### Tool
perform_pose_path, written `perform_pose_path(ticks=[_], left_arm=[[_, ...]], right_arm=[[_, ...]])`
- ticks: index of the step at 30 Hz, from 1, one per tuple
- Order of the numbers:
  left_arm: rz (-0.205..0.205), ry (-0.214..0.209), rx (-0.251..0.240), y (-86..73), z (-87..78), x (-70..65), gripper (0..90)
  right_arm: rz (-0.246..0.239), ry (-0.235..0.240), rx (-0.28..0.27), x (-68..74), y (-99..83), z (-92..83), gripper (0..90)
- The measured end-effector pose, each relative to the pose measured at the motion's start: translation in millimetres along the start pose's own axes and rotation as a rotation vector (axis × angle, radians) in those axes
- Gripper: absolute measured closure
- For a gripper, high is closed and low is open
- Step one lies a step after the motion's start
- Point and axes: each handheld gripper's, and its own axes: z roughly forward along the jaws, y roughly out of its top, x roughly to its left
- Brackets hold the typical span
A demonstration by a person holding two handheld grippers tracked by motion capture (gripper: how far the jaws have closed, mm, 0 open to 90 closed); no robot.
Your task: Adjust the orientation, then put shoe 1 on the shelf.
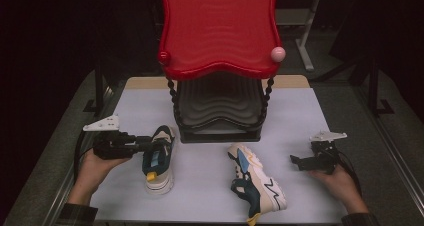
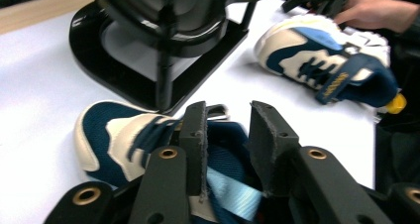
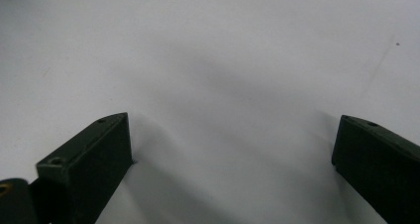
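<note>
Your left gripper [image 1: 150, 145] has its fingers slightly parted over the left shoe [image 1: 159, 158] beside the rack [image 1: 220, 116]; your right gripper [image 1: 300, 162] gapes above bare tabletop [image 3: 223, 60].

Hand-held gripper [image 2: 225, 135] astride sneaker collar [image 2: 223, 157]

I see a dim room with the counter [image 1: 300, 116] lit from above; soft shadows, my left jaws blurred close-up, dark toward twelve o'clock.
</note>
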Motion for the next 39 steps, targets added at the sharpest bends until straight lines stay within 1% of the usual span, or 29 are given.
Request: perform_pose_path(ticks=[1, 2, 4, 5, 6, 9, 11, 12, 13, 18, 20, 23, 24, 25, 26, 31, 32, 33, 35, 39], left_arm=[[0.000, 0.000, 0.000, 0.0, 0.0, 0.0, 66.4], [-0.005, -0.002, 0.006, -0.2, 3.5, 3.8, 66.4], [-0.012, -0.005, 0.022, -1.4, 11.7, 9.6, 63.5], [-0.012, -0.005, 0.022, -1.4, 11.7, 9.6, 62.0], [-0.014, -0.003, 0.032, -2.1, 14.7, 10.9, 62.0], [-0.015, 0.005, 0.055, -5.4, 22.9, 14.8, 57.8], [-0.010, 0.014, 0.079, -7.7, 27.0, 17.3, 57.5], [-0.010, 0.014, 0.079, -7.7, 27.0, 17.3, 57.4], [-0.004, 0.024, 0.098, -8.3, 28.8, 18.2, 57.4], [0.000, 0.030, 0.110, -8.7, 33.4, 20.7, 57.5], [0.002, 0.021, 0.116, -8.5, 37.1, 21.8, 58.6], [0.008, 0.020, 0.119, -8.3, 38.7, 21.0, 61.0], [0.009, 0.015, 0.118, -8.2, 38.6, 20.8, 64.8], [0.010, 0.015, 0.118, -8.2, 38.4, 20.4, 64.8], [0.017, 0.026, 0.114, -8.4, 38.1, 18.9, 67.0], [0.026, 0.028, 0.103, -9.1, 37.8, 18.5, 69.4], [0.018, 0.024, 0.085, -10.9, 36.9, 19.4, 70.6], [0.018, 0.024, 0.085, -10.9, 36.9, 19.4, 70.7], [0.007, 0.015, 0.068, -13.0, 34.0, 21.7, 71.3], [-0.007, 0.016, 0.051, -15.4, 26.1, 22.8, 72.9]], right_arm=[[0.000, 0.000, 0.000, 0.0, 0.0, 0.0, 1.3], [0.000, 0.000, 0.000, 0.0, 0.0, 0.0, 1.3], [0.000, 0.000, 0.000, 0.0, 0.0, 0.0, 1.3], [0.000, 0.000, 0.000, 0.0, 0.0, 0.0, 1.3], [0.000, 0.000, 0.000, 0.0, 0.0, 0.0, 1.3], [0.000, 0.000, 0.000, 0.0, 0.0, 0.0, 1.3], [0.000, 0.000, 0.000, 0.1, 0.0, 0.0, 1.3], [0.000, 0.000, 0.000, 0.1, 0.0, 0.0, 1.3], [0.000, 0.000, 0.000, 0.0, 0.0, 0.0, 1.3], [0.000, 0.000, 0.000, -0.1, 0.0, 0.1, 1.3], [0.002, 0.001, -0.001, 0.1, 0.1, 0.1, 1.3], [0.000, 0.000, 0.000, 0.0, 0.0, 0.0, 1.3], [0.000, 0.000, 0.000, 0.1, 0.0, 0.0, 1.3], [0.000, 0.000, 0.000, 0.1, 0.0, 0.0, 1.3], [0.000, 0.000, 0.000, 0.0, 0.0, 0.0, 1.3], [0.000, 0.000, 0.000, 0.0, 0.0, 0.0, 1.3], [0.000, 0.000, 0.000, 0.0, 0.0, 0.0, 1.3], [0.000, 0.000, 0.000, 0.0, 0.0, 0.0, 1.3], [0.000, 0.000, 0.000, 0.0, 0.0, 0.0, 1.3], [0.000, 0.000, 0.000, 0.0, 0.0, 0.0, 1.3]])
